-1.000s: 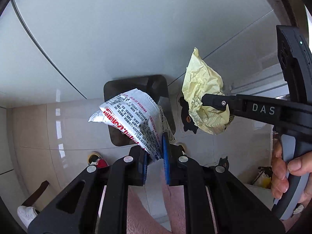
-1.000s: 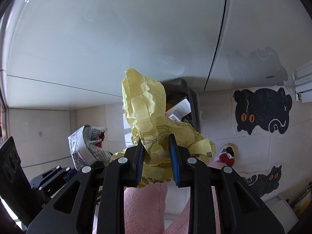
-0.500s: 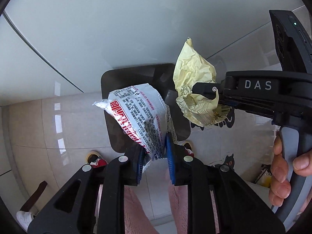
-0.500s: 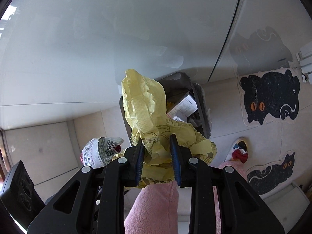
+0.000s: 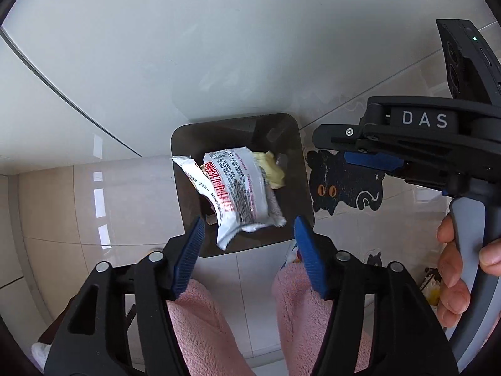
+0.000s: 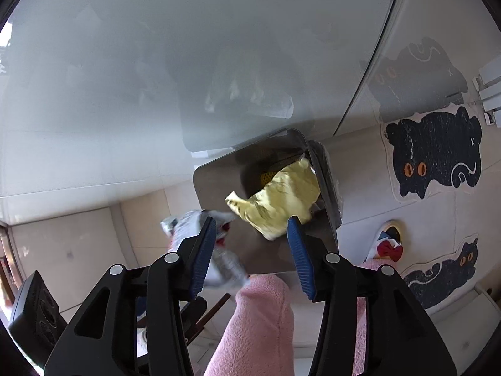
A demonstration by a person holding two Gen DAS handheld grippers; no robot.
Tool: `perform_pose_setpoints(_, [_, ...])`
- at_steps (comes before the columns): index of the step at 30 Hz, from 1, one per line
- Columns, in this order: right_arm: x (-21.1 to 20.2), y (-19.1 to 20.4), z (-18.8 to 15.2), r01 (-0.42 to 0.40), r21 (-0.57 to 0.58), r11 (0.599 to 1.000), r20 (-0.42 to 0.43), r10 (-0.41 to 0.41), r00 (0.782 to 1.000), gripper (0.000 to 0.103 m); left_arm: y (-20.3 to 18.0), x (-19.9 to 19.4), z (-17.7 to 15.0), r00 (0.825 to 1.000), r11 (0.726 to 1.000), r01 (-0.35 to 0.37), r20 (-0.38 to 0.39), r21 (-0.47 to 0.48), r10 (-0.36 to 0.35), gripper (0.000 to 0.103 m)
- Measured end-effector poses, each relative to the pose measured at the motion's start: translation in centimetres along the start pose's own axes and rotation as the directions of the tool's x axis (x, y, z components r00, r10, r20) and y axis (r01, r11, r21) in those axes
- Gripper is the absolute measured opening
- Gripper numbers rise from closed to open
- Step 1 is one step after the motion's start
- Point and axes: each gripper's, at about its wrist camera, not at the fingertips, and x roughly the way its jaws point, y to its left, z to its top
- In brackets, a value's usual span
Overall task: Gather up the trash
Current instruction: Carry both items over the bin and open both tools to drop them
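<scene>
Both tongs stand wide apart with nothing between their blue pads. Ahead of the left tongs (image 5: 247, 235), the crumpled white printed wrapper with red lettering (image 5: 238, 194) is over the mouth of the dark square trash bin (image 5: 188, 144), touching neither pad. Just beyond the right tongs (image 6: 252, 230), the crumpled yellow paper wrapper (image 6: 281, 197) is likewise loose over the bin's opening. A black cat-shaped rug (image 6: 435, 153) lies on the floor right of the bin.

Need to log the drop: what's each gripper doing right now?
Left gripper: open, printed wrapper released.
Right gripper: open, yellow paper released.
</scene>
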Motion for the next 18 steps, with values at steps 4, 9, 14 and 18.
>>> perform_pose_setpoints(4, [-0.8, -0.1, 0.3, 0.001, 0.004, 1.0, 0.01, -0.001, 1.0, 0.078, 0.1, -0.6, 0.3, 1.0, 1.0, -0.014, 0.005, 0.005, 0.014, 0.079])
perform_pose_setpoints(9, [-3.6, -0.1, -0.1, -0.002, -0.004, 1.0, 0.011, 0.002, 1.0, 0.085, -0.5, -2.7, 0.2, 1.0, 1.0, -0.019, 0.019, -0.002, 0.019, 0.093])
perform_pose_setpoints(14, [-8.7, 0.7, -1.8, -0.036, -0.049, 0.998, 0.034, 0.038, 0.999, 0.1, -0.8, -7.5, 0.3, 0.997, 1.0, -0.007, 0.075, 0.001, 0.007, 0.095])
perform_pose_setpoints(18, [-14.0, 1.4, -3.0, -0.063, -0.085, 0.994, 0.075, 0.07, 0.995, 0.1, -2.4, -12.7, 0.3, 0.989, 0.999, -0.025, 0.145, 0.022, 0.022, 0.095])
